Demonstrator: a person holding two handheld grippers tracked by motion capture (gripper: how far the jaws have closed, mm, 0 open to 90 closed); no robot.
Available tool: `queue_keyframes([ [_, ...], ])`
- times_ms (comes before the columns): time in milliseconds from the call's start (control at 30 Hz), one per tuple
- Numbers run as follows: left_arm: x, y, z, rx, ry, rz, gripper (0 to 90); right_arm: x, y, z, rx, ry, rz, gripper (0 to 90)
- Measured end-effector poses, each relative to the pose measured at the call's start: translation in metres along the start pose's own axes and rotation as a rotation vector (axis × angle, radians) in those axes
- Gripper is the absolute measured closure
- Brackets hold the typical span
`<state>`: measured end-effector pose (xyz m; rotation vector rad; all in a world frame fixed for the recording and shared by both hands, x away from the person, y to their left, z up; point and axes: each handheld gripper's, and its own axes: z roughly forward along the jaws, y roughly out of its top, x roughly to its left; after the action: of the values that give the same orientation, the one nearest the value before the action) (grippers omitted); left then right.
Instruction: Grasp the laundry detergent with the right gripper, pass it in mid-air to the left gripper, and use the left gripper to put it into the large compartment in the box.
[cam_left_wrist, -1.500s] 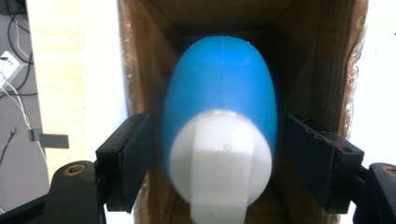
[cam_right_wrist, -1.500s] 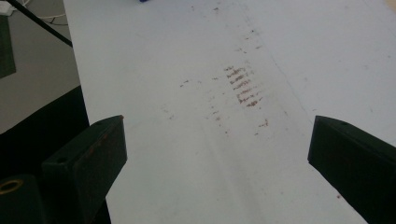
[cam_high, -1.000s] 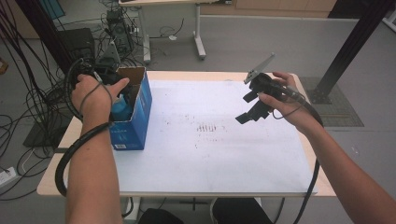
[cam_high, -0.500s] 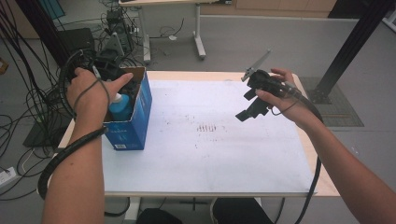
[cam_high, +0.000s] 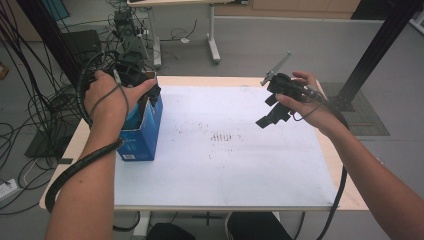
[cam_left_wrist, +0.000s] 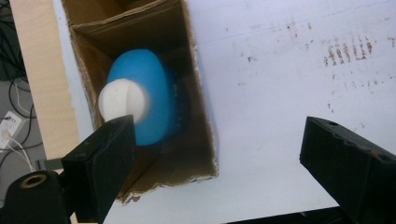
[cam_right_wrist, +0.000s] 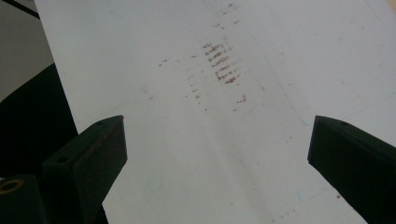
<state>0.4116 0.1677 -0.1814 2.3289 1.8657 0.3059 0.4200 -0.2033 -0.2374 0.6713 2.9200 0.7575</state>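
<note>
While hovering just above the open blue box (cam_high: 143, 139) at the left side of the table (cam_high: 352, 197), left gripper (cam_left_wrist: 217, 128) with jaws just lately opening, now wide, nothing between the pads. Down inside the box, let go and lying there: blue bottle (cam_left_wrist: 149, 100) with white cap (cam_left_wrist: 122, 99), cap end up toward the camera. Compared with a second ago, left hand (cam_high: 107, 100) a little higher and drawn back from the opening. Judged from that: placing step as good as done, only the withdrawal left. Right gripper (cam_right_wrist: 217, 126) spread wide and empty over the white sheet (cam_high: 225, 170), well apart from the box. As for writing: pale print low on the box's near face in the high view, too small to read; no legible label on the bottle; on the sheet only brownish smudges, no words
</note>
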Motion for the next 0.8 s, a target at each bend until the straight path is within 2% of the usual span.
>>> queue_keyframes([
  [267, -0.015, -0.001, 0.004, 0.003, -0.011, 0.054, 11.5, -0.003, -0.001, -0.001, 0.013, -0.009, 0.002, 4.5],
  [533, -0.026, -0.001, 0.004, 0.000, -0.021, 0.086, 11.1, -0.009, 0.001, -0.003, 0.029, -0.017, 0.011, 4.6],
  [800, -0.038, -0.002, 0.003, 0.000, -0.038, 0.111, 10.2, -0.024, 0.003, -0.005, 0.039, -0.038, 0.052, 4.6],
])
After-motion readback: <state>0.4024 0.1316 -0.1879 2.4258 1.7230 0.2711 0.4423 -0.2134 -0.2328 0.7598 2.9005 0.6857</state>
